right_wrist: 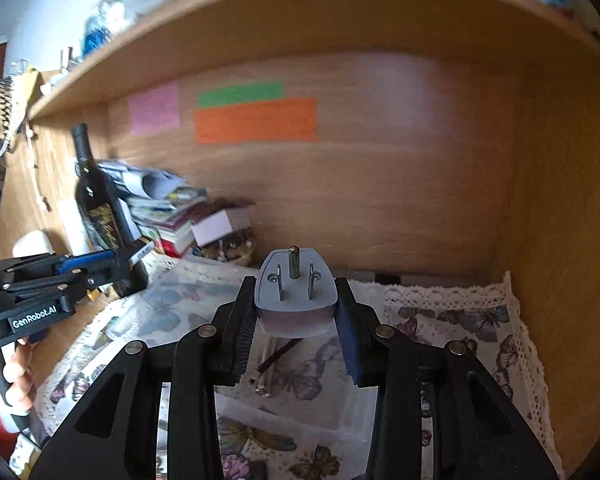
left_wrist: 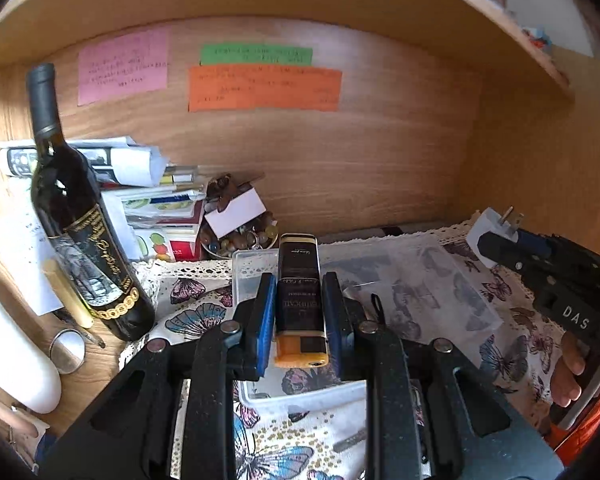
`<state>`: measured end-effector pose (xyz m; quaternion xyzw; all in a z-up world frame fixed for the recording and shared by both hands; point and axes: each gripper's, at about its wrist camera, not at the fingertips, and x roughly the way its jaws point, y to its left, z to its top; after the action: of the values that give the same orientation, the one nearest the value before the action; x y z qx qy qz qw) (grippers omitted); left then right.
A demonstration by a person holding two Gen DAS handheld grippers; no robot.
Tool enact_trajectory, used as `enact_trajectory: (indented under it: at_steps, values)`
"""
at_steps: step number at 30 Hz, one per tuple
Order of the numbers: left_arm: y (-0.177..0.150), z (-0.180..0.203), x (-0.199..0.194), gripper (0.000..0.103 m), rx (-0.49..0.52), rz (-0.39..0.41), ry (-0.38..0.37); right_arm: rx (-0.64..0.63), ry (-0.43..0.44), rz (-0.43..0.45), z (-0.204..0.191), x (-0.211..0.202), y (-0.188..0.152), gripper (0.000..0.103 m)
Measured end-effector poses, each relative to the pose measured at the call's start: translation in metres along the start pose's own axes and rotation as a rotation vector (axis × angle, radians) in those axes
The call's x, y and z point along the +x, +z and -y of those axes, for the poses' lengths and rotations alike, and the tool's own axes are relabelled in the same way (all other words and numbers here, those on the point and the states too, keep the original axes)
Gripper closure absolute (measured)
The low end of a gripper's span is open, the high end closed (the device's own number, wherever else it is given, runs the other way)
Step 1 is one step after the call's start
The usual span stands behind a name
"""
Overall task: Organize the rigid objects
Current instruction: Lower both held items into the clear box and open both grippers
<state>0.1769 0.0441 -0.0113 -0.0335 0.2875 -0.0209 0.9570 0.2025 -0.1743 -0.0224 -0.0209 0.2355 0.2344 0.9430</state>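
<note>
The left gripper (left_wrist: pixel 299 312) has its jaws clenched on a lighter (left_wrist: pixel 299 300) above the clear plastic box (left_wrist: pixel 252 264); the right gripper (right_wrist: pixel 296 316) clamps a plug adapter (right_wrist: pixel 295 292).

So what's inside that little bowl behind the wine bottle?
The bowl holds brownish bead-like bits and a white card propped on top. What lies underneath them is covered.

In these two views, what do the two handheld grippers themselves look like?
Both are matte black linkage frames with round silver pivot pins and blue-padded fingers. The left gripper carries white "GenRobot.AI" lettering, seen from the right wrist; the right gripper shows "DAS". Bare fingers wrap each handle.
</note>
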Motion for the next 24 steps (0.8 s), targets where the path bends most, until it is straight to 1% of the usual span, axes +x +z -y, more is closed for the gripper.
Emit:
enact_trajectory:
  at_steps: [4,8,11,13,18,24]
  values:
    - [-0.001,-0.001,0.025,0.08,-0.008,-0.057,-0.006,0.002,-0.008,-0.063,0.005,0.023,-0.008,0.069]
    - [-0.005,-0.003,0.053,0.08,-0.028,-0.157,-0.059,0.006,-0.023,-0.119,0.008,0.043,-0.017,0.069]
    - [-0.01,-0.001,0.069,0.08,-0.024,-0.204,-0.053,0.009,-0.021,-0.158,0.008,0.055,-0.023,0.069]
    - [-0.012,0.0,0.075,0.08,-0.018,-0.219,-0.05,0.003,-0.023,-0.177,0.006,0.063,-0.026,0.069]
    - [-0.014,0.005,0.083,0.08,-0.007,-0.225,-0.054,-0.01,-0.016,-0.214,0.005,0.072,-0.032,0.069]
    - [-0.017,0.009,0.09,0.08,0.005,-0.239,-0.047,-0.032,-0.006,-0.229,0.001,0.076,-0.034,0.068]
